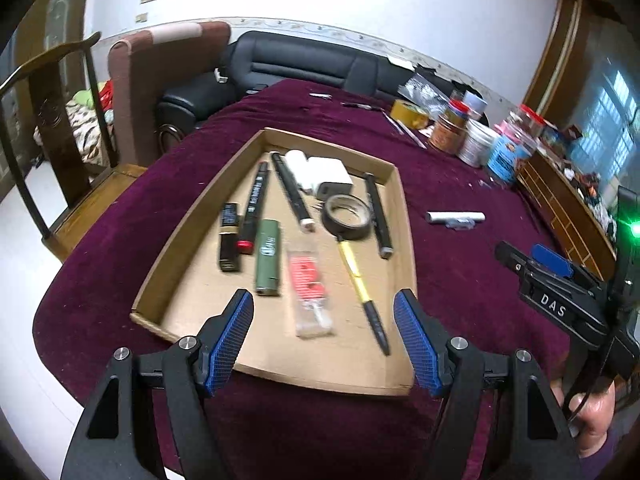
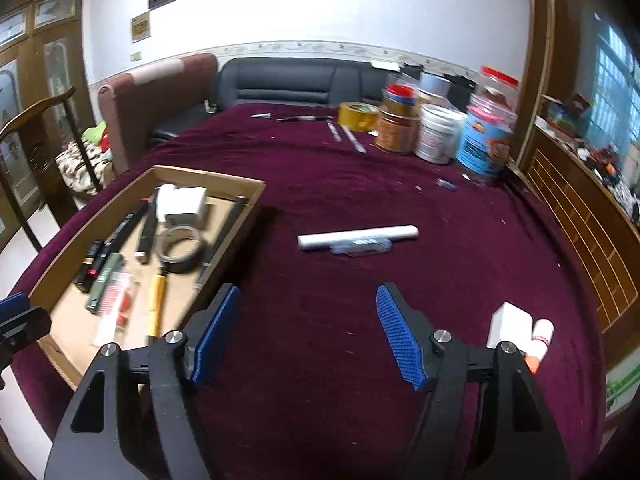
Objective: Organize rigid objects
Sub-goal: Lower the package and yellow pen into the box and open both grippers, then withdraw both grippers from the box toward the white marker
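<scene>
Bench [image 2: 360, 184]: maroon cloth covers it, jars crowded at two o'clock.
Cardboard tray [image 1: 400, 208]: left part of the bench, long axis from six to twelve in the left wrist view.
White tube [image 2: 358, 237]: on the cloth right of the tray, long axis from nine to three, a small clear packet touching its near side.
Yellow pen [image 1: 362, 284]: in the tray, dark tip towards five o'clock.
Left tongs [image 1: 324, 340]: wide, empty, above the tray's near edge.
Right tongs [image 2: 308, 332]: wide, nothing between them, above bare cloth.
</scene>
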`<state>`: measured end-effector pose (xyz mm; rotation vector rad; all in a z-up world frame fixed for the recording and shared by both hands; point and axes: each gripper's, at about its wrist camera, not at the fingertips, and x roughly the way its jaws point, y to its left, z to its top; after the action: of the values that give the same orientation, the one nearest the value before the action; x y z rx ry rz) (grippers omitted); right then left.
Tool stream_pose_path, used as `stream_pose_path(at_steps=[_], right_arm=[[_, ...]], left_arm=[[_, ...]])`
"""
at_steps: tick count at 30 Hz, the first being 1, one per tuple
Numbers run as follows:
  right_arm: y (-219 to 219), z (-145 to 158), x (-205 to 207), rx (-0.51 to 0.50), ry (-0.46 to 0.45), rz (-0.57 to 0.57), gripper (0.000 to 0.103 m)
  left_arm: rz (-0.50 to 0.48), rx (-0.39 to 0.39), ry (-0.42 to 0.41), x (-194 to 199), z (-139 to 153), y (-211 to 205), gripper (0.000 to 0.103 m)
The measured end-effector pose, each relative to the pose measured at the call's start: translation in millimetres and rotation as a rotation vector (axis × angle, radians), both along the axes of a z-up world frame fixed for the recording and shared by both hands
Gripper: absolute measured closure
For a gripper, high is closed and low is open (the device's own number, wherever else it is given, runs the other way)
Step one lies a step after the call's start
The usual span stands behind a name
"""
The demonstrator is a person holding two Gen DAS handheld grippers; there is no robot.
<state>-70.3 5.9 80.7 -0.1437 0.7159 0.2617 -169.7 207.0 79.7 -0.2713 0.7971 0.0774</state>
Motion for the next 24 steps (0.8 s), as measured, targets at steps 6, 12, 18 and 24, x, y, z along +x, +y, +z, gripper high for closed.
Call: stream_pose_path(at_steps=[6,12,18,24], right_arm=[[-37,-3,6,0.025,0.002,-0.065,0.033],[-65,-5,9,0.042,0.003,-0.107,0.033],[-86,-7,15,0.044,0.001,-0.144,0.033],[-104,-8,25,0.037,-0.004,-0.172,0.033]], left_arm=[[-0.047,0.04,0.016,6,2,-30,0.036],[-0.087,0.061,0.041,12,-1,-53,0.036],[-0.117,0.082,0.064,16,-5,-72,0.036],[-0.146,0.089,0.083,24,-7,-86,0.036]])
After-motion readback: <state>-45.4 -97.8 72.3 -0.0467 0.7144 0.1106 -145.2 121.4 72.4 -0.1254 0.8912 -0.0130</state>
